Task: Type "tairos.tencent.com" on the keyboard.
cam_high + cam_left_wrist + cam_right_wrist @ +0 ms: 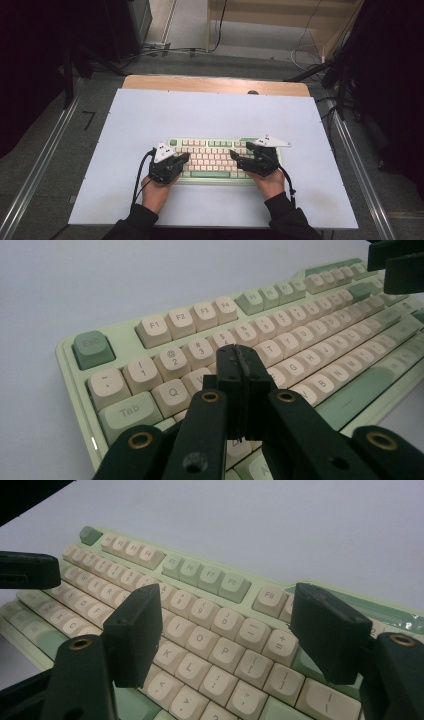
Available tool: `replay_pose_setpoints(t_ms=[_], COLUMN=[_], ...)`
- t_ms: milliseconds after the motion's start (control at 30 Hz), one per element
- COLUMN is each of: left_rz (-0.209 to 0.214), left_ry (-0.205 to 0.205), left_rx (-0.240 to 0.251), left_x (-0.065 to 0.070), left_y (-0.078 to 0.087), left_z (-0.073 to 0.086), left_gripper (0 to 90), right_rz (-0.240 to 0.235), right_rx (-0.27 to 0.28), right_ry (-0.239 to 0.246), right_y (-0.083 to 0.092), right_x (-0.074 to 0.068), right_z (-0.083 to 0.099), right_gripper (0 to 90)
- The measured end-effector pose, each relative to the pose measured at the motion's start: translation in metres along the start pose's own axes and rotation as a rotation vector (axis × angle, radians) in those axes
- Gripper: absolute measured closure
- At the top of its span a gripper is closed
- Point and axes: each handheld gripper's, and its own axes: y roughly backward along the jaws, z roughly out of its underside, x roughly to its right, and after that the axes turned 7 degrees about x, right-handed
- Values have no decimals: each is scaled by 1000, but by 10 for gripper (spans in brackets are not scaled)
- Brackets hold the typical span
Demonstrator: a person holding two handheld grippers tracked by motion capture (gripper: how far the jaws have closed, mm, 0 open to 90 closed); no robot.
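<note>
- The green and cream keyboard (212, 159) is sitting near the middle of the pale mat (150, 120).
- The left gripper (240, 371) is hovering over the W/E keys, jaws pressed together, pinching nothing.
- The right gripper (227, 627) is hanging over the O/P keys, jaws spread wide.

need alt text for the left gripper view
The left gripper, its black fingers pressed shut together, hangs over the Q, W and E keys of a pale green keyboard with cream keycaps, lying on a light table.
</note>
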Motion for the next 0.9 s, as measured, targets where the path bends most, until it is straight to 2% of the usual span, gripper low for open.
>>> replay_pose_setpoints(t_ms=[200, 600, 667, 767, 900], left_rz=[3, -13, -18, -15, 13], left_ry=[-9, -7, -6, -1, 26], left_rx=[-36, -55, -70, -72, -23], left_x=[1, 1, 1, 1, 1], left_y=[-6, -9, -10, -11, -6], left_z=[3, 4, 5, 4, 2], left_gripper=[900, 900, 900, 900, 884], right_rz=[3, 3, 3, 3, 5], right_rx=[-1, -3, -4, -5, -1], right_ry=[-1, 0, 1, 1, 3], right_y=[1, 0, 0, 0, 1], right_x=[0, 0, 0, 0, 0], right_z=[0, 0, 1, 1, 0], right_gripper=[274, 278, 279, 279, 283])
